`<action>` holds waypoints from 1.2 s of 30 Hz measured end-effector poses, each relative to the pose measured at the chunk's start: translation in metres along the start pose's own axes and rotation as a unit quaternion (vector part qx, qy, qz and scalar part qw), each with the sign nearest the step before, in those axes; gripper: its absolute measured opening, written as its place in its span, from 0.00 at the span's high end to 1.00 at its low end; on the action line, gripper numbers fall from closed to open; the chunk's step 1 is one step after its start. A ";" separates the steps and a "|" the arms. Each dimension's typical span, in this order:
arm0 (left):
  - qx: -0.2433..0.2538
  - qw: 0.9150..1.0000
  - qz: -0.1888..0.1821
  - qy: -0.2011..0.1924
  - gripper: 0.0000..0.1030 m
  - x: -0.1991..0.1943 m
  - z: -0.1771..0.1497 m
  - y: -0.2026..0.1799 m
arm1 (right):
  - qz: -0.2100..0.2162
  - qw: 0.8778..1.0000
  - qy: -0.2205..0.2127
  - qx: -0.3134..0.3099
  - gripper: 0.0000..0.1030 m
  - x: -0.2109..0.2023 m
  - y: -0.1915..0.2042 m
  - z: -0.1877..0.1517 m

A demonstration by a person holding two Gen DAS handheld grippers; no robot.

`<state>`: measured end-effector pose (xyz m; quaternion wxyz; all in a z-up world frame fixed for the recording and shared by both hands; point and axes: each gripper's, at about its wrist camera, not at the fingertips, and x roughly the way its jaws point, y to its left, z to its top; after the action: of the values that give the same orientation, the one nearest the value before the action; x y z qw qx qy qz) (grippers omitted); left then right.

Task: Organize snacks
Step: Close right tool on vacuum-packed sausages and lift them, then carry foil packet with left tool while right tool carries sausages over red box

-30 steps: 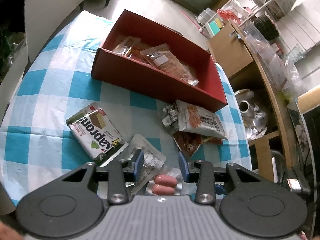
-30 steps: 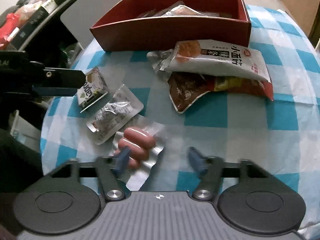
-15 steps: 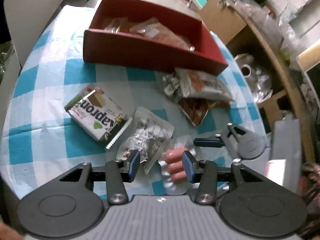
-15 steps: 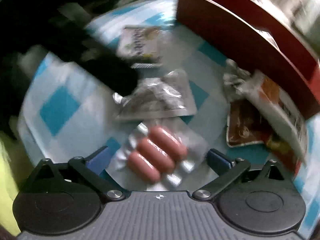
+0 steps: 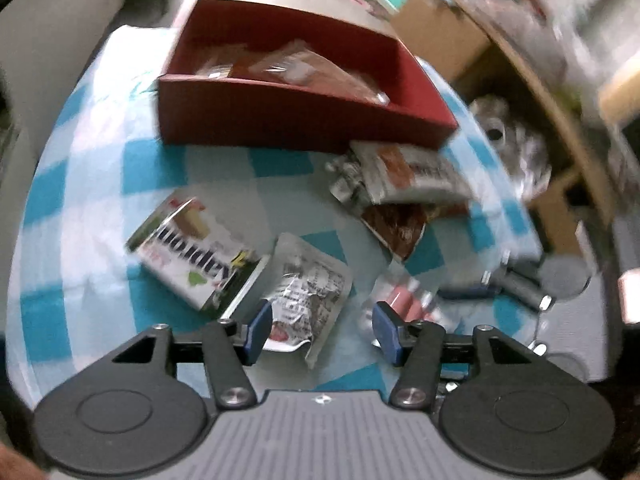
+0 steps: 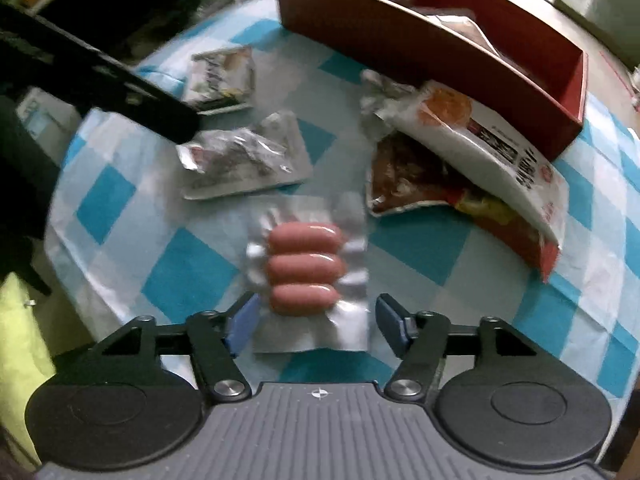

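A clear pack of three pink sausages (image 6: 306, 268) lies flat on the blue-and-white checked cloth (image 6: 192, 268). My right gripper (image 6: 318, 324) straddles its near end, and its jaws are closing with the pads not pressing on the pack. My left gripper (image 5: 322, 332) hovers over a crumpled silver pouch (image 5: 308, 296). Its jaws are opening, with the pouch's near edge between them untouched. The sausage pack (image 5: 404, 300) lies just beyond its right fingertip. The red box (image 5: 304, 120) at the back holds several snack bags.
A white-and-green wafer packet (image 5: 188, 256) lies left of the pouch. A white noodle packet (image 6: 480, 136) overlaps a dark brown packet (image 6: 408, 176) beside the red box (image 6: 400, 36). The table edge drops off to the right toward cluttered shelves (image 5: 520, 40).
My left gripper's jaws have spread and shifted from the sausages onto the silver pouch. My right gripper has rolled and now frames the sausage pack squarely.
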<state>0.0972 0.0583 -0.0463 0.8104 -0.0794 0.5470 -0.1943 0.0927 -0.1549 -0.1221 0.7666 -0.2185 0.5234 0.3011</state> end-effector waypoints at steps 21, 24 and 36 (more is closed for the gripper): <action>0.032 0.998 0.055 -0.009 0.52 0.013 -0.011 -0.022 | 0.022 0.996 -0.032 0.079 0.28 -0.011 -0.022 -0.009; 0.014 0.999 0.038 -0.025 0.52 0.002 -0.009 -0.018 | 0.054 0.989 -0.061 0.124 0.28 -0.023 -0.032 -0.011; -0.017 0.998 -0.003 -0.055 0.53 -0.014 0.005 -0.018 | 0.130 0.957 -0.128 0.224 0.29 -0.040 -0.056 -0.014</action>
<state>0.0931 0.0470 -0.0264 0.8372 -0.1053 0.5046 -0.1826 0.1111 -0.2133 -0.0881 0.8107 0.0687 0.4988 0.2988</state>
